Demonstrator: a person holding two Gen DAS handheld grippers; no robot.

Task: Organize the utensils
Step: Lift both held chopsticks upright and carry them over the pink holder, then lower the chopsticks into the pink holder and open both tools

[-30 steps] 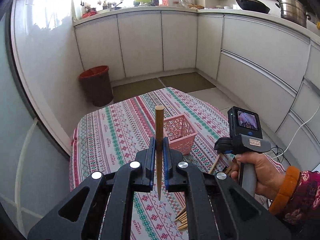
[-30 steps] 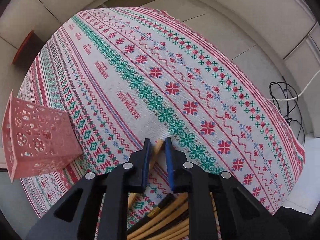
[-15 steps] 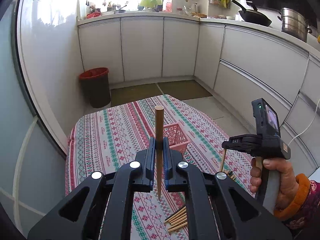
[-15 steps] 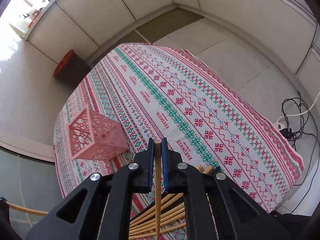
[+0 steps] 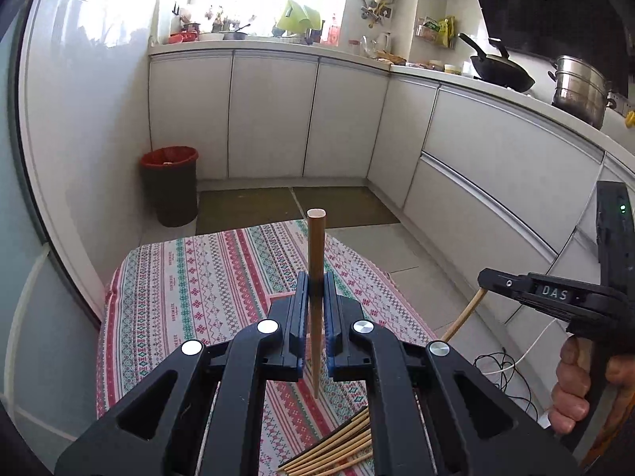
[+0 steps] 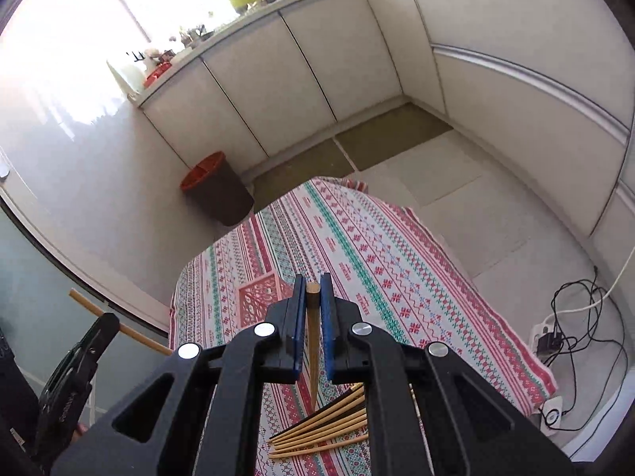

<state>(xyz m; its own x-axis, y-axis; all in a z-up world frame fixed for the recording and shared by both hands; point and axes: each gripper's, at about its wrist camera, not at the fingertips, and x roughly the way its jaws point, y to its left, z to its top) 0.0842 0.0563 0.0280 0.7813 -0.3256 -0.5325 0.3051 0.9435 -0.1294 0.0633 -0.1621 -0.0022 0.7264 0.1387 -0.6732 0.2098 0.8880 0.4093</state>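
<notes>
One chopstick clamped in each gripper, both lifted above the bench.

Left wrist view: the left gripper (image 5: pixel 316 305) has its jaws clamped on a chopstick (image 5: pixel 316 261), long axis running along the fingers; loose chopsticks (image 5: pixel 337 450) lie on the bench (image 5: pixel 198 277) below.
Right wrist view: the right gripper (image 6: pixel 312 317) likewise pinches a second chopstick (image 6: pixel 312 341), and the pink basket (image 6: pixel 260 303) sits ahead and just left of its jaws, so it seems nearer.

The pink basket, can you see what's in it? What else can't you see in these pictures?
- Pink basket: right wrist view, partly behind the right gripper; its inside isn't visible. Left wrist view: hidden entirely.
- Chopstick pile: both views, far ends covered by gripper bodies, so no count.
- Steel pot: left wrist view, contents can't be seen.
- Windowsill items: overexposed, too small.
</notes>
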